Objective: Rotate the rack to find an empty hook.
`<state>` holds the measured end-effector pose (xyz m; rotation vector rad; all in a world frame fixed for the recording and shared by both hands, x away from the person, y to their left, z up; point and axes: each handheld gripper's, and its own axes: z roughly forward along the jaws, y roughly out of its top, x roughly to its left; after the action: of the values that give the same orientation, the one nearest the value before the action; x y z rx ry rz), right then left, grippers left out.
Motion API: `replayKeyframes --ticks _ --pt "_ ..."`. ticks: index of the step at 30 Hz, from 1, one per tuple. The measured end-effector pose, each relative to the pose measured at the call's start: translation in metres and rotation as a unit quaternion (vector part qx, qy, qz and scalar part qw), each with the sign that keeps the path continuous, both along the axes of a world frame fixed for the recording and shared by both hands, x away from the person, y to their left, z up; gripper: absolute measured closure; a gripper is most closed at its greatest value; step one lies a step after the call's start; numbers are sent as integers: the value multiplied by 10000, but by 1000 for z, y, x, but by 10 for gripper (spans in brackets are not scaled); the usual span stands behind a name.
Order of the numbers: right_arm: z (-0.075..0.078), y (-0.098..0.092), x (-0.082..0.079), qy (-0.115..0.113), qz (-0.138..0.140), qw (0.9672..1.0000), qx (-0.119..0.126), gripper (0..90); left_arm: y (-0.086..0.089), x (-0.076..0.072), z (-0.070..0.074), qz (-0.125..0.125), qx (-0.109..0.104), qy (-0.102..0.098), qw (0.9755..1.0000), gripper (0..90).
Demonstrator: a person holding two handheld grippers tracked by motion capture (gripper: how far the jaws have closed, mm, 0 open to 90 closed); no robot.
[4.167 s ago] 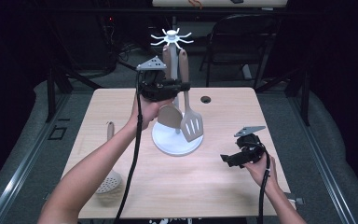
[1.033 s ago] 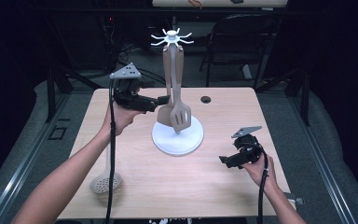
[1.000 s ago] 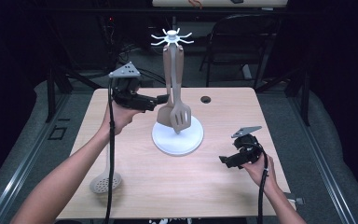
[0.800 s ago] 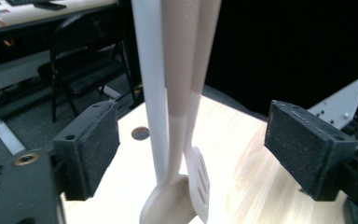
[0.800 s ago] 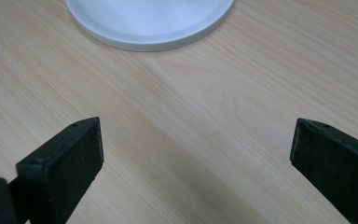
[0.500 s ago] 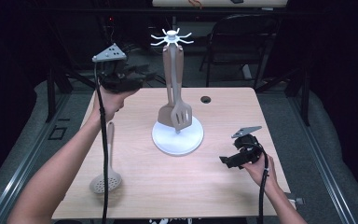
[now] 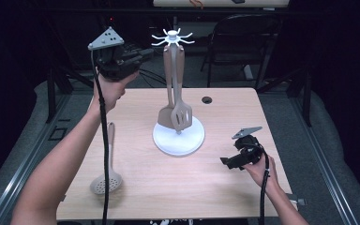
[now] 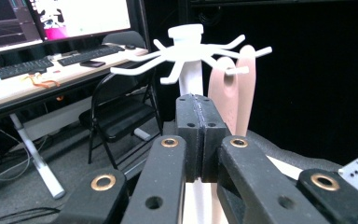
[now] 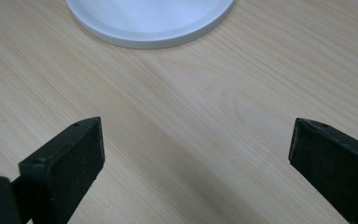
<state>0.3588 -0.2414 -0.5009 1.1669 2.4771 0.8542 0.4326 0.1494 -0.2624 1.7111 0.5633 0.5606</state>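
Nearest on the table (image 7: 136,187), at its near left, lies a beige skimmer (image 7: 107,180), its perforated bowl toward the near edge and its handle running away toward the far side; nothing holds it. At the near right the right gripper (image 7: 226,162) rests low by the table's right edge with its jaws wide apart and nothing between them; in the right gripper view bare wood lies between the two black pads, and the rim of the white base (image 9: 149,28) sits beyond them, well apart. Farther in, at the middle of the table, stands the white utensil stand (image 7: 177,136), a round base with a post up to a crown of hooks (image 7: 172,37). Two beige utensils hang from those hooks, a slotted spatula (image 7: 182,115) and a solid turner (image 7: 168,117) just behind it, both blades down close above the base. A small dark hole (image 7: 207,100) marks the tabletop to the far right of the stand. Farthest and highest, the left gripper (image 7: 145,51) is held at the far left, level with the hooks and just left of them; its jaws have just been closing and now meet with nothing between them. In the left gripper view the hooks (image 8: 186,51) spread just beyond the closed pads, and the two hanging handles (image 8: 233,88) lie past them to the right, untouched.
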Motion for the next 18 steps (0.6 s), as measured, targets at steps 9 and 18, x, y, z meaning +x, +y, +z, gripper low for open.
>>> replayKeyframes --ticks 9,18 --pt "-1 0 0 15 4 10000 -1 29 -5 7 9 -28 7 -48 10000 900" --pt "-1 1 0 15 1 10000 -62 31 -6 12 7 138 43 -17 9999 900"
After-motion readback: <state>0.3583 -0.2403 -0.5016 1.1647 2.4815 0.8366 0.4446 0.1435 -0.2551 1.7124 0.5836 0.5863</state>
